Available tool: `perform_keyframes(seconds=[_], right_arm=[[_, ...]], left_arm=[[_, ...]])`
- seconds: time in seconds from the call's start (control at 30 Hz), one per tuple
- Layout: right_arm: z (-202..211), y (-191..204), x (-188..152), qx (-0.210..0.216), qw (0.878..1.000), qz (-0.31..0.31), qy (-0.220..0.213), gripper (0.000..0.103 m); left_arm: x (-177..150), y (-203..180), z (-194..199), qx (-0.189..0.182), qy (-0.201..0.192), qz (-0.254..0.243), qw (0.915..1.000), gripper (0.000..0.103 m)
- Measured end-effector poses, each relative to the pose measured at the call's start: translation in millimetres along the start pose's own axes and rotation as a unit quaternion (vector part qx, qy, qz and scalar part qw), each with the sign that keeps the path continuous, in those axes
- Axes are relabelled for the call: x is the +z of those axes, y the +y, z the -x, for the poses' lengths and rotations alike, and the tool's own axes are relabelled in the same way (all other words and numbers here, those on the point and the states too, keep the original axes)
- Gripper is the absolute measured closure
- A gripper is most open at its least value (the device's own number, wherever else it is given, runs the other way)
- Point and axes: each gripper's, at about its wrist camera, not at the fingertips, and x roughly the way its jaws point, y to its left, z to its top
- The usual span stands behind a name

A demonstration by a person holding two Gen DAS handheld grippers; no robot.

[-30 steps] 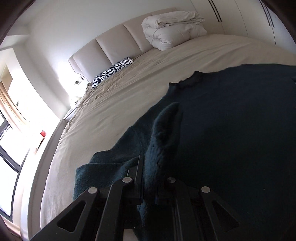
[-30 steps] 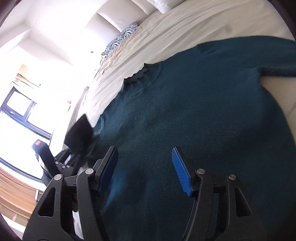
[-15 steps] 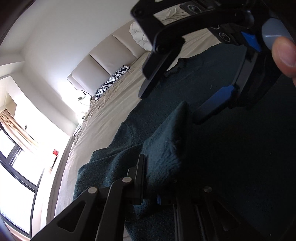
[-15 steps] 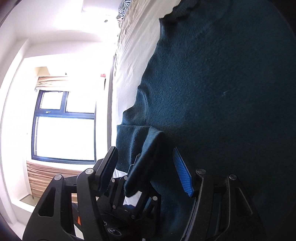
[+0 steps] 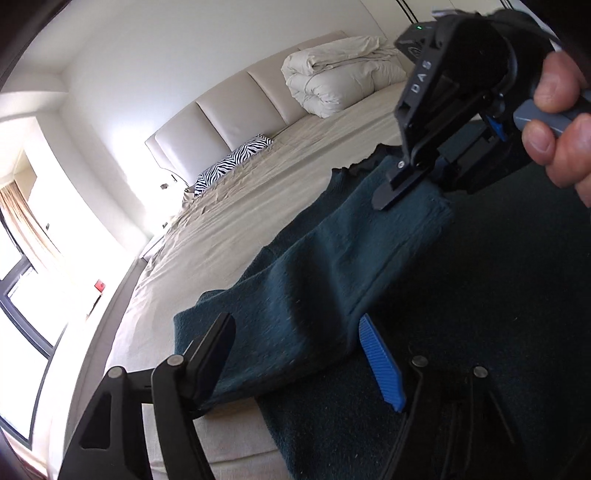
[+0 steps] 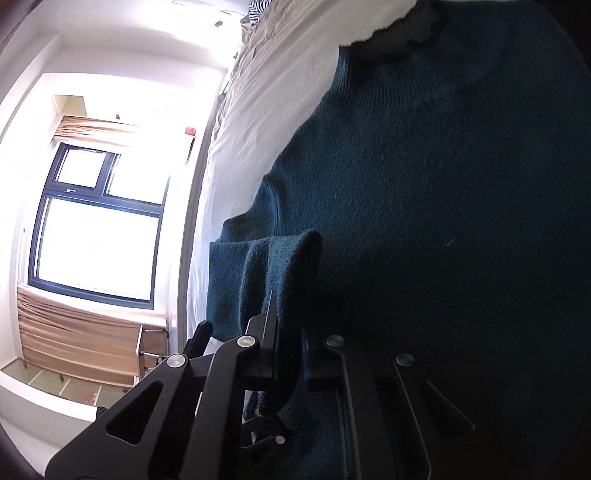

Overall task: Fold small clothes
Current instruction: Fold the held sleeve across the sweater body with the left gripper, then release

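We have a dark teal sweater [image 5: 480,295] spread flat on the bed [image 5: 258,206], its collar [image 6: 402,33] pointing toward the headboard [image 5: 229,110]. One sleeve [image 5: 332,266] is lifted off the sheet and drawn across the body of the sweater, which we judge to be the first fold, bringing the sleeve inward so the garment narrows.

Our right gripper [image 6: 288,354] is closed tight on the cuff end of that sleeve; in its own view the knit stands pinched between the two fingers, and in the left view we see it gripping the sleeve's far end [image 5: 413,184] above the chest, with the right hand [image 5: 557,122] squeezing the trigger. Holding the cuff lets us steer where the sleeve lands.

Our left gripper [image 5: 299,354] hangs with its fingers wide apart, the black finger [image 5: 214,347] on one side of the sleeve and the blue pad [image 5: 380,362] on the other, holding nothing. We judge it is placed near the shoulder end so it can steady the fold line or step away.

Farther off, a folded duvet [image 5: 340,77] and a zebra pillow [image 5: 236,158] sit by the headboard, well apart from the sweater. Next we would likely lay the cuff flat across the chest; the loose knit could bunch if dropped unevenly.
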Motion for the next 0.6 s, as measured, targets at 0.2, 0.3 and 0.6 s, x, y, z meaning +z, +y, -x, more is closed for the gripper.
perform_keyframes(seconds=[0.2, 0.3, 0.6], right_arm=[[65, -16, 35, -0.075, 0.996, 0.012, -0.049, 0.096], [91, -39, 48, -0.098, 0.993, -0.010, -0.068, 0.096], [158, -96, 57, -0.121, 0.987, -0.057, -0.092, 0.096]], left_arm=[[-6, 91, -6, -0.119, 0.026, 0.224, 0.9668, 0.037], [-16, 133, -27, -0.155, 0.047, 0.317, 0.9346, 0.045], [-16, 175, -69, -0.242, 0.042, 0.437, 0.8652, 0.052]])
